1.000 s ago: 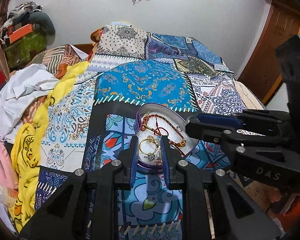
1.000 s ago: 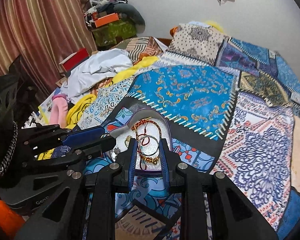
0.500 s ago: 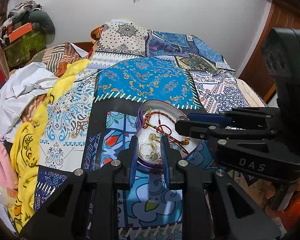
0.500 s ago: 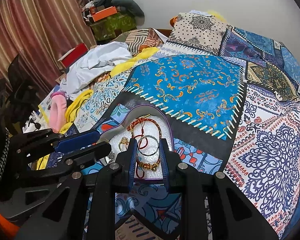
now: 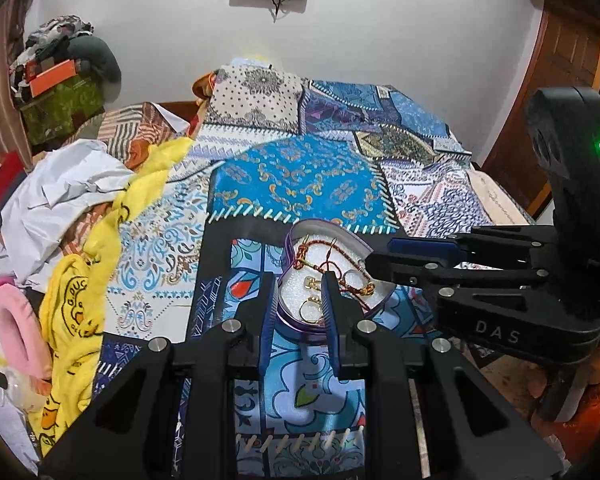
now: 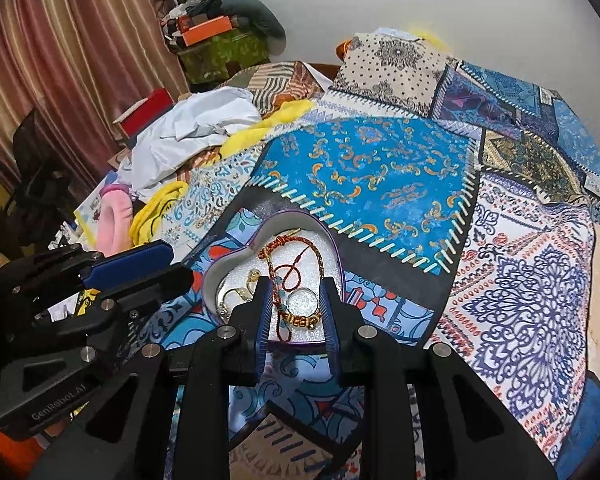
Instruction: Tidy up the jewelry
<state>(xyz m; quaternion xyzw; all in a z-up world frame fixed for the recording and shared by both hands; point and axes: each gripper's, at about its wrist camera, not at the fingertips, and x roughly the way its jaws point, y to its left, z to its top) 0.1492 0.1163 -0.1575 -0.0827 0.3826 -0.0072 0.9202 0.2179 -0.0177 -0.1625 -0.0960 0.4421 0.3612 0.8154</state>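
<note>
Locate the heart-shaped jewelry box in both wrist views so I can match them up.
Left wrist: heart-shaped box sits lower centre, just beyond the left gripper, with the right gripper reaching in from the right.
Right wrist: box sits lower centre-left, ahead of the right gripper.
Shared landmark: bright blue quilt patch just behind the box.

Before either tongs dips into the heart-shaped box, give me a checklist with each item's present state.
1. Heart-shaped box lying open on the quilt: ok.
2. Left tongs open and empty: ok.
3. Right tongs open and empty: ok.
4. Red cord necklace free of the gold beaded bracelet: not ok, they overlap.
5. Silver ring between the right tongs' fingers: ok.
6. Gold rings separate from each other: cannot tell.
</note>
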